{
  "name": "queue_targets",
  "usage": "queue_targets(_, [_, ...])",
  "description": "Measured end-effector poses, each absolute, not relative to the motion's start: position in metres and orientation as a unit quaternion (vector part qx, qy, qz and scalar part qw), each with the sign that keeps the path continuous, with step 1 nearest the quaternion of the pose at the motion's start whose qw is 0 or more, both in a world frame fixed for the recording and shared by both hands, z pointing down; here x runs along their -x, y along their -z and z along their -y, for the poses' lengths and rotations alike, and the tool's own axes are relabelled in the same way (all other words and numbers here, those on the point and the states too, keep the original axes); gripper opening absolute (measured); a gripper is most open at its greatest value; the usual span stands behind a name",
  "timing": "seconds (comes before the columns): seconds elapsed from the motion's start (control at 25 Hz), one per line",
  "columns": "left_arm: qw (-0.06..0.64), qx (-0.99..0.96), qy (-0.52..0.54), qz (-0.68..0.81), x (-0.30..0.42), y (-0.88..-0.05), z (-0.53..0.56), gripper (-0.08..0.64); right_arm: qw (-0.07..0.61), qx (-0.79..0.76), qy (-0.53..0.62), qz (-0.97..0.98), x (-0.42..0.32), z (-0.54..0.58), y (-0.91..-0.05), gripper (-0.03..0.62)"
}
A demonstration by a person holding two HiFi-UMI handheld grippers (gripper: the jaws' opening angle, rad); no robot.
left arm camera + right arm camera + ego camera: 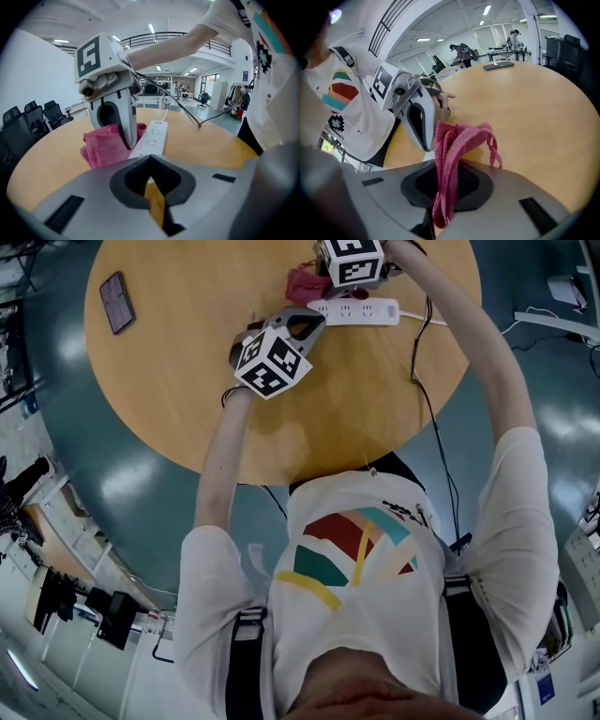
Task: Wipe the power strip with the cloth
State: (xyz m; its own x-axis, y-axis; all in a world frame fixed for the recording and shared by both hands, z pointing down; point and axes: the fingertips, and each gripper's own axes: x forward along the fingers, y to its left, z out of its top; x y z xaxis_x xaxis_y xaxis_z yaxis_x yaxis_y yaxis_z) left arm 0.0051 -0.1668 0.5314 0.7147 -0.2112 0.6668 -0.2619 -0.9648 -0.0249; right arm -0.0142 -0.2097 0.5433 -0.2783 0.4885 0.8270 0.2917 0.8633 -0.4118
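Right tool (443, 197) pinches pink cloth (454, 140), bunched on worktop (187, 381) beside power strip (361, 311), cordless end. Left tool (151, 187) pressed together, empty, near same end. Wiping looks unstarted; whole strip left.

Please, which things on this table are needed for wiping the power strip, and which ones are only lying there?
Needed:
- power strip
- pink cloth, clamped in the right hand-held gripper

Only lying there:
- dark phone, near the edge of the table
- black cable
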Motion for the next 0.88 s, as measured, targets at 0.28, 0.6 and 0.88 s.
queue_targets(0.28, [0.03,-0.922,-0.364,0.125,-0.003,-0.532,0.167,0.04,0.572,0.192,-0.12,0.788,-0.048,0.207,-0.551,0.038])
queue_targets(0.6, [0.023,-0.918,-0.375,0.124,-0.003,-0.531,0.172,0.04,0.583,0.122,-0.152,0.788,-0.117,0.198,-0.554,0.039])
queue_targets(0.88, [0.017,-0.913,-0.395,0.098,-0.007,-0.534,0.168,0.04,0.577,0.034,-0.162,0.799,-0.151,0.191,-0.55,0.039])
